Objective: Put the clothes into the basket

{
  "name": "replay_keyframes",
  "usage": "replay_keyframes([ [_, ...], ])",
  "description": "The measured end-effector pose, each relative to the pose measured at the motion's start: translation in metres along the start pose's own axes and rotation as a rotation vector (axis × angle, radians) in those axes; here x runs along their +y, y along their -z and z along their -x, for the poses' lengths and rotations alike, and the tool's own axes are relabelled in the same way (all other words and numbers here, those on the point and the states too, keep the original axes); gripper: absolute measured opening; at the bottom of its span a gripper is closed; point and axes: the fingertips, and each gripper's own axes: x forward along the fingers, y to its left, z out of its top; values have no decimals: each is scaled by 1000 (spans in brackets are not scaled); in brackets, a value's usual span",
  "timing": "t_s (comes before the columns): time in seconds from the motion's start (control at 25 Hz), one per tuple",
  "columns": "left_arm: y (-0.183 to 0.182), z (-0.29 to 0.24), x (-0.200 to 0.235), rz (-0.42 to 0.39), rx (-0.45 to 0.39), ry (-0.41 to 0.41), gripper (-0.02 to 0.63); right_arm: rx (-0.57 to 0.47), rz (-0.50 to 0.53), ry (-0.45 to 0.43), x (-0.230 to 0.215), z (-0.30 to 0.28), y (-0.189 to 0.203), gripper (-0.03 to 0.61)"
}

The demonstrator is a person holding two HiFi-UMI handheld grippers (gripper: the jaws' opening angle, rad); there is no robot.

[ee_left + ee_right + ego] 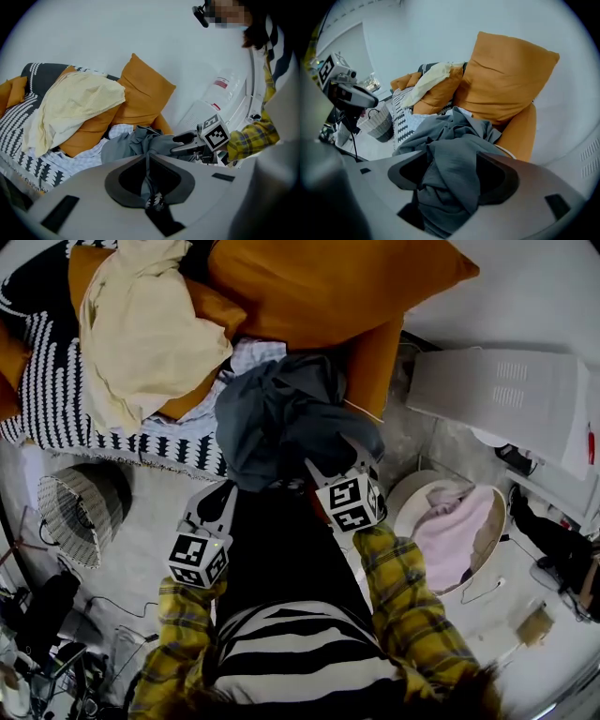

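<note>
Left hand-held gripper (148, 161) pinches grey garment (281, 413); right hand-held gripper (453, 159) gapes around it.

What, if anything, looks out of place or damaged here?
Nothing damaged or spilled. The only untidiness is laundry: a cream garment slumps over an orange cushion, and a grey garment lies bunched at the front edge of the sofa.

Garment (281, 413) sits dead ahead, bunched between the jaws of the right gripper (337, 457), one fold in the jaws of the left gripper (223, 491). Beyond it, cushions (319, 287); ahead-left, a cloth (141, 334) over another cushion. Right of the right jaws, the basket (403, 498), clothes (455, 531) in it.
</note>
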Motion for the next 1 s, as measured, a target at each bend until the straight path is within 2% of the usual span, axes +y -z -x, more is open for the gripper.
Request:
replay_keyframes([
  [0.64, 2, -25, 20, 77, -13, -16, 20, 187, 200, 33, 1, -45, 27, 334],
  [0.92, 11, -31, 36, 95, 9, -26, 20, 294, 320, 128, -5, -53, 37, 331],
  [1.0, 12, -31, 39, 96, 12, -28, 20, 339, 367, 165, -8, -56, 40, 290],
])
